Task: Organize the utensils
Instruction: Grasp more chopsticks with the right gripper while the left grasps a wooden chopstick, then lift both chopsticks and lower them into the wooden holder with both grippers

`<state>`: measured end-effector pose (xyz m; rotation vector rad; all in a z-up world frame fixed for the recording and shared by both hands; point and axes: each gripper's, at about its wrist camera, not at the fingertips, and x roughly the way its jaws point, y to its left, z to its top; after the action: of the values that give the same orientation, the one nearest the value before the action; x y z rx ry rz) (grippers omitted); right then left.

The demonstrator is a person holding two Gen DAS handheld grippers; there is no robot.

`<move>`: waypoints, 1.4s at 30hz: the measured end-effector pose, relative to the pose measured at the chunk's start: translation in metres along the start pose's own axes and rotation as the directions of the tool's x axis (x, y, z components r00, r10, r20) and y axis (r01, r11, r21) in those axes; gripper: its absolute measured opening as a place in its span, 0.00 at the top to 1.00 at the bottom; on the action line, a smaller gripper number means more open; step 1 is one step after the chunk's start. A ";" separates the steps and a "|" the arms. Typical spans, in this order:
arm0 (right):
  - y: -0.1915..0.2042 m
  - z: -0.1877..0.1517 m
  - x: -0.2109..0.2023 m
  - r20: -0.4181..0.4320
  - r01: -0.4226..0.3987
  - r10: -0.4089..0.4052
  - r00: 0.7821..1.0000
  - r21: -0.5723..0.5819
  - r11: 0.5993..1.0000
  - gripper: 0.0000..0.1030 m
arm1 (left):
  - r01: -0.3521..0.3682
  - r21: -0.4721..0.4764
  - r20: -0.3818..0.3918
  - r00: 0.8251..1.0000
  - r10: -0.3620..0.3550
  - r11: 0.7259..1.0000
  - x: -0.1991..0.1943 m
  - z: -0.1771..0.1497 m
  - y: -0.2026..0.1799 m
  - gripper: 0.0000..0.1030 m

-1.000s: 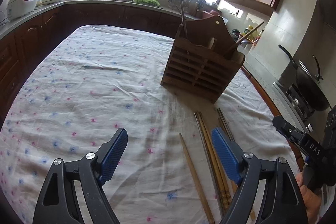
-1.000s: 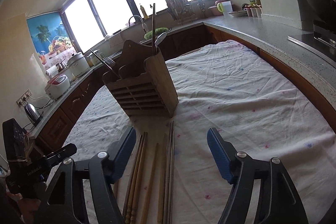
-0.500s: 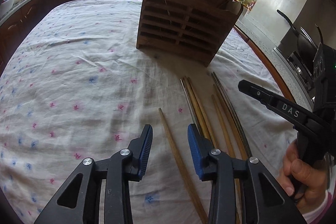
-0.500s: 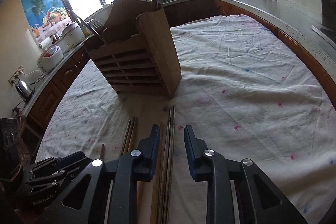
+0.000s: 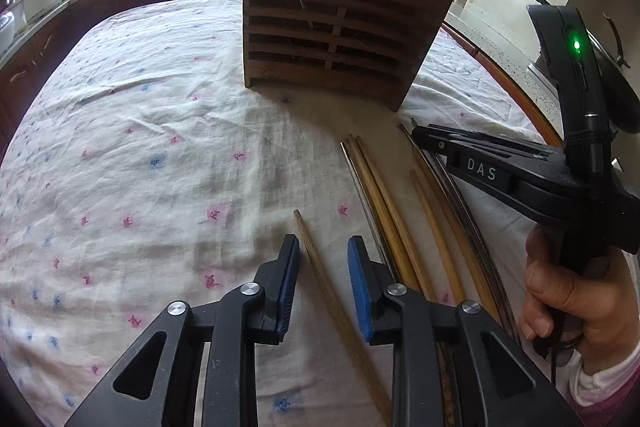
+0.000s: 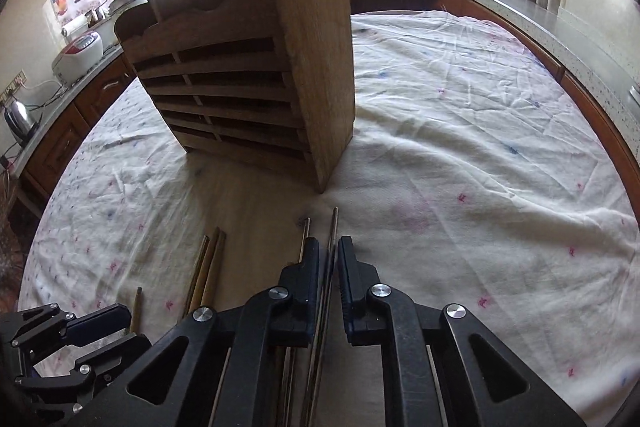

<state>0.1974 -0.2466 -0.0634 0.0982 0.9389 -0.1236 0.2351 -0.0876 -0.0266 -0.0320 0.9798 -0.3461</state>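
A slatted wooden utensil holder (image 5: 336,27) stands on the flowered tablecloth (image 5: 140,155), with a few utensils standing in it. It also shows in the right wrist view (image 6: 248,87). Several chopsticks lie in front of it. My left gripper (image 5: 323,247) is low over the cloth, its jaws partly open on either side of a single wooden chopstick (image 5: 320,267), not touching it. My right gripper (image 6: 329,251) is nearly shut around a metal chopstick (image 6: 333,227), with a narrow gap still showing. More wooden chopsticks (image 5: 384,203) lie between the two.
Kitchen counters with dark cabinets run behind and to the right of the table. A rice cooker (image 6: 78,55) and a kettle (image 6: 18,117) stand on the left counter. A pan (image 5: 616,67) sits at the right. My right hand (image 5: 576,291) holds the right gripper.
Both grippers have moved forward and down to the chopsticks. Both jaws have narrowed from wide open: the left around the single wooden chopstick, the right almost closed on the metal one.
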 end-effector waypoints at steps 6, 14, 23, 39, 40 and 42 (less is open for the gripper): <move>0.001 0.001 0.002 0.017 0.006 -0.006 1.000 -0.018 1.000 0.94 | 0.001 0.002 0.018 1.000 -0.001 1.000 0.002 -0.002 0.002 0.95; -0.012 -0.009 -0.039 0.092 -0.084 0.076 0.993 0.087 0.993 0.96 | 0.092 -0.058 0.068 0.994 -0.088 0.994 -0.032 -0.007 0.018 0.97; -0.018 -0.022 -0.135 0.289 -0.160 0.118 0.950 0.125 0.979 0.96 | 0.201 -0.056 0.247 0.952 -0.181 0.978 -0.119 -0.009 0.034 0.97; -0.009 -0.007 -0.223 0.487 -0.186 0.120 0.865 0.089 0.979 0.96 | 0.246 -0.073 0.421 0.886 -0.193 0.967 -0.197 -0.025 0.061 0.97; -0.009 -0.007 -0.222 0.488 -0.187 0.122 0.865 0.088 0.978 0.96 | 0.242 -0.074 0.425 0.885 -0.189 0.967 -0.198 -0.025 0.062 0.97; -0.009 -0.006 -0.221 0.486 -0.186 0.122 0.865 0.086 0.979 0.96 | 0.235 -0.075 0.431 0.884 -0.181 0.969 -0.196 -0.022 0.061 0.97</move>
<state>0.0620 -0.2403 0.1111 0.2525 0.4207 -0.0552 0.1345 0.0320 0.1083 -0.3180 0.5651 -0.4529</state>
